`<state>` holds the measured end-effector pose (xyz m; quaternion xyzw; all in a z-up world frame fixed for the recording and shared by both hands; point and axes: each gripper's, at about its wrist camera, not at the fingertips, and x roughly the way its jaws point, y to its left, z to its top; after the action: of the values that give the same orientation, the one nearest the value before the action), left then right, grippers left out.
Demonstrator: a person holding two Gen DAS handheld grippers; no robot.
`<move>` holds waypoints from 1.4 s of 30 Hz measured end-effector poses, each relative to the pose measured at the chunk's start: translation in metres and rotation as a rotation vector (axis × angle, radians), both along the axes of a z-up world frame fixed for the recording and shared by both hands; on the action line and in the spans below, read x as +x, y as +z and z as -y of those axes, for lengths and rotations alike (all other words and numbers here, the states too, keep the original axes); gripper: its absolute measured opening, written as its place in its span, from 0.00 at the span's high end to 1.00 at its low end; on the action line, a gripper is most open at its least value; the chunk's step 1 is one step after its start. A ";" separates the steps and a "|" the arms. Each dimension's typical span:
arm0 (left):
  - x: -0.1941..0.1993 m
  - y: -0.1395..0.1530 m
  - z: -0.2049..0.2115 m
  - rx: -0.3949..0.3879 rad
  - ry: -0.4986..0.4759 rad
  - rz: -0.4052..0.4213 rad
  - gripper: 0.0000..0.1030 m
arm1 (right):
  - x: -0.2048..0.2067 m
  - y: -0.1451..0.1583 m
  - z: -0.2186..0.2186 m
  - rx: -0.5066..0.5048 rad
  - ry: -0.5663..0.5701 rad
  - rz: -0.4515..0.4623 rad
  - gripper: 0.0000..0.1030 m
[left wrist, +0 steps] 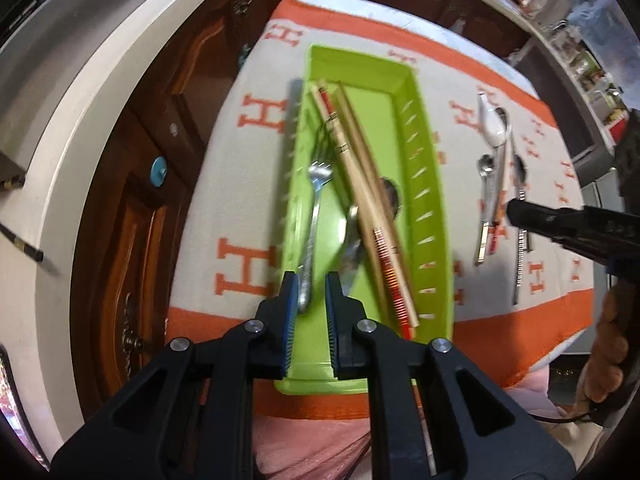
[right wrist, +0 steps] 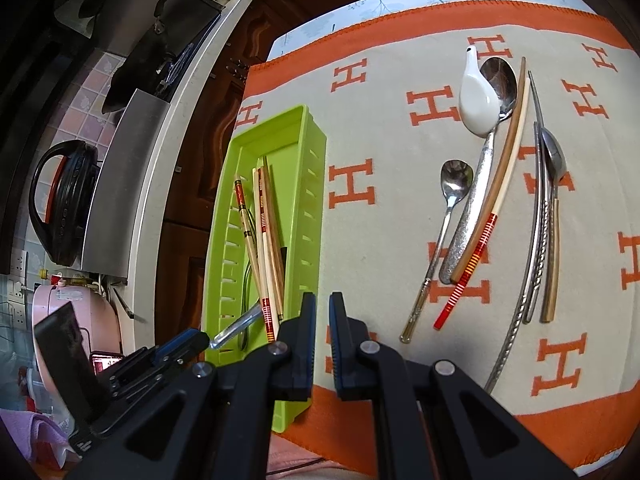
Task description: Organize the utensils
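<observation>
Utensils split up: fork [left wrist: 314, 216] and chopsticks [left wrist: 360, 184] inside the green tray [left wrist: 434, 216], spoons [right wrist: 476, 168] right of it. Left claw [left wrist: 311, 292] narrowly open by the fork handle, right claw [right wrist: 322, 312] narrowly open, empty.

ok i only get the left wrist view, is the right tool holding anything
Observer: No. The right tool is empty, its jaws slightly apart.
Operator: where's it hanging
Observer: Just right of the green tray, near the cloth's orange border.
Operator: that white thing out there is a blur for me
Observer: It's a white ceramic spoon, lying against the bowl of a large metal spoon.
</observation>
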<state>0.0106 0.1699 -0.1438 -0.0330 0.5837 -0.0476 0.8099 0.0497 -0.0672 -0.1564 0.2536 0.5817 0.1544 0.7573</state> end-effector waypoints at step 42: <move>0.009 -0.055 0.036 -0.142 -0.155 -0.211 0.74 | 0.005 -0.010 0.003 0.007 -0.001 -0.022 0.94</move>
<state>0.0193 0.1339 -0.1984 -0.0497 0.6615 -0.1473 0.7337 0.0548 -0.0706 -0.1667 0.2580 0.5894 0.1532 0.7500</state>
